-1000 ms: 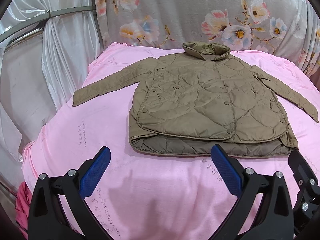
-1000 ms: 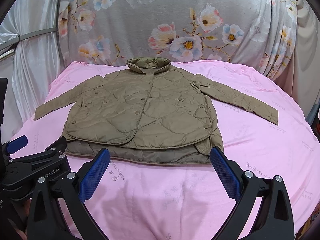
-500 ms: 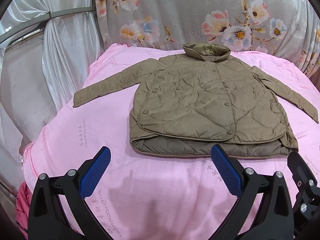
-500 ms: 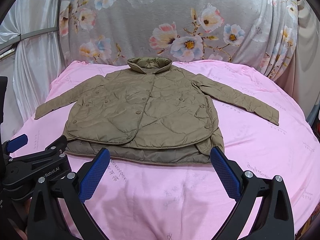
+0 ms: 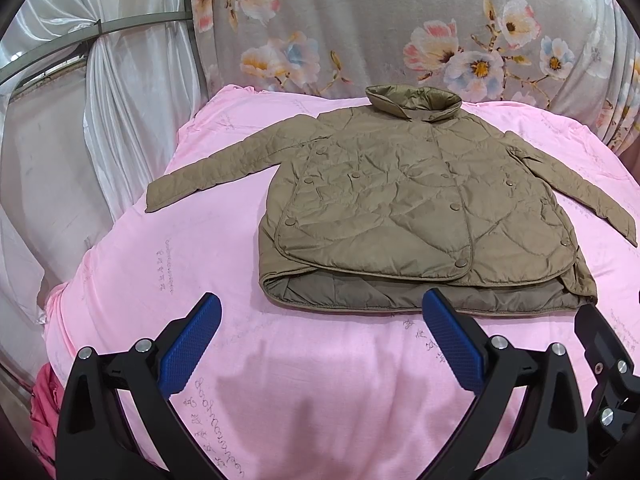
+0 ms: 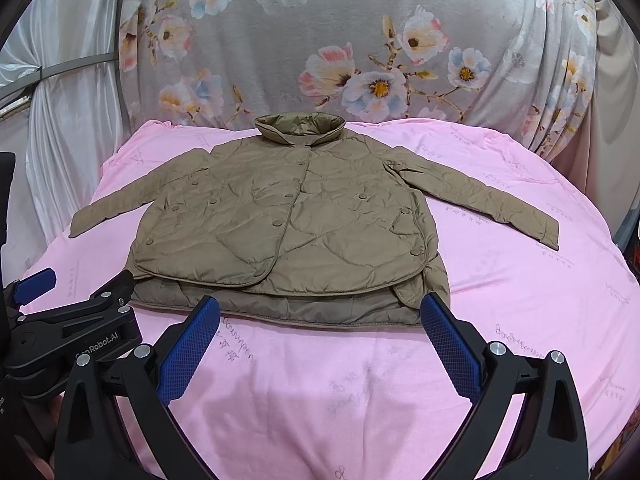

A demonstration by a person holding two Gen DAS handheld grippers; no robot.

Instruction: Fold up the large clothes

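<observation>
An olive quilted jacket point(image 5: 420, 208) lies flat, front up, on a pink sheet point(image 5: 160, 264); it also shows in the right wrist view point(image 6: 288, 224). Both sleeves are spread out to the sides and the collar points away from me. My left gripper point(image 5: 320, 320) is open and empty, just short of the jacket's near hem. My right gripper point(image 6: 320, 320) is open and empty, also just in front of the hem. The left gripper's body point(image 6: 68, 332) shows at the lower left of the right wrist view.
The pink sheet point(image 6: 520, 280) covers a rounded table. A grey floral cloth point(image 5: 380, 28) hangs behind it, also seen in the right wrist view point(image 6: 360, 40). White curtains point(image 5: 120, 92) hang at the left. A pink bundle point(image 5: 40, 408) lies below the table's left edge.
Both grippers have eased slightly; the jacket sits a touch lower in both views. Nothing was gripped or moved on the table.
</observation>
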